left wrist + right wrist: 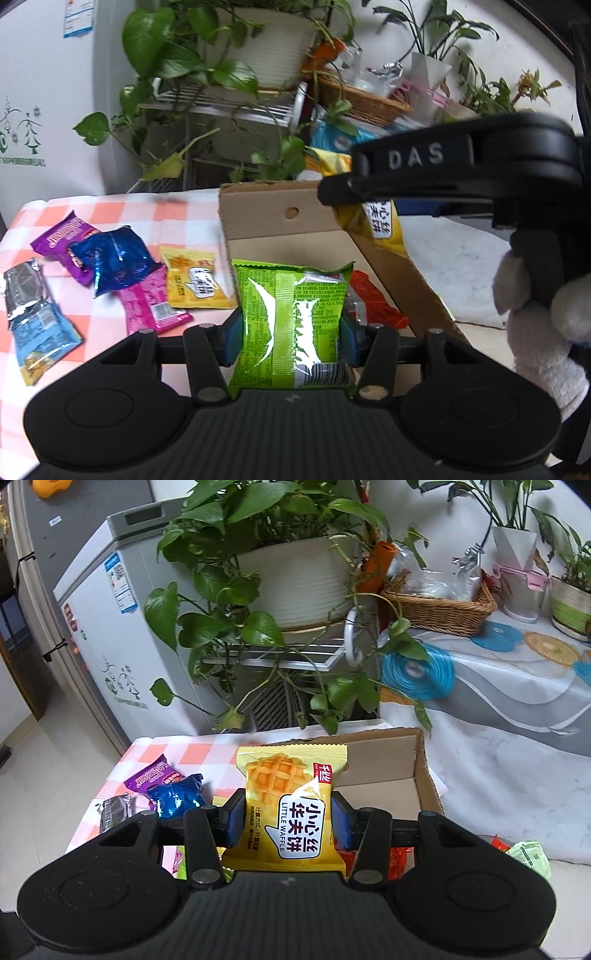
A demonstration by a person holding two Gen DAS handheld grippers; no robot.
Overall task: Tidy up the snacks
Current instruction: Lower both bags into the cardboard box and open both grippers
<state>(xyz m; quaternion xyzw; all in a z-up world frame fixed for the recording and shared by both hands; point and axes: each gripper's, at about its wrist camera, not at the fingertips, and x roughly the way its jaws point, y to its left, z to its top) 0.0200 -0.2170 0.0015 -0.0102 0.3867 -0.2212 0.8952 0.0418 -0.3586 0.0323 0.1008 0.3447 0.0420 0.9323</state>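
Clamped in the left hand-held gripper [291, 328], a green pack [291, 325] looks light and crinkly; the right hand-held gripper [288, 821] pinches a waffle pack [290, 812] mid-body, above the box [424, 775].

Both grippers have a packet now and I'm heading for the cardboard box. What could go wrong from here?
1. The right gripper with its yellow waffle packet and the left gripper with its green packet both sit at the cardboard box; in the left wrist view the right one hangs over it, so they could collide.
2. The box's flap leans outward; a bump could shift the box.
3. An orange packet already lies inside, narrowing the drop spot.
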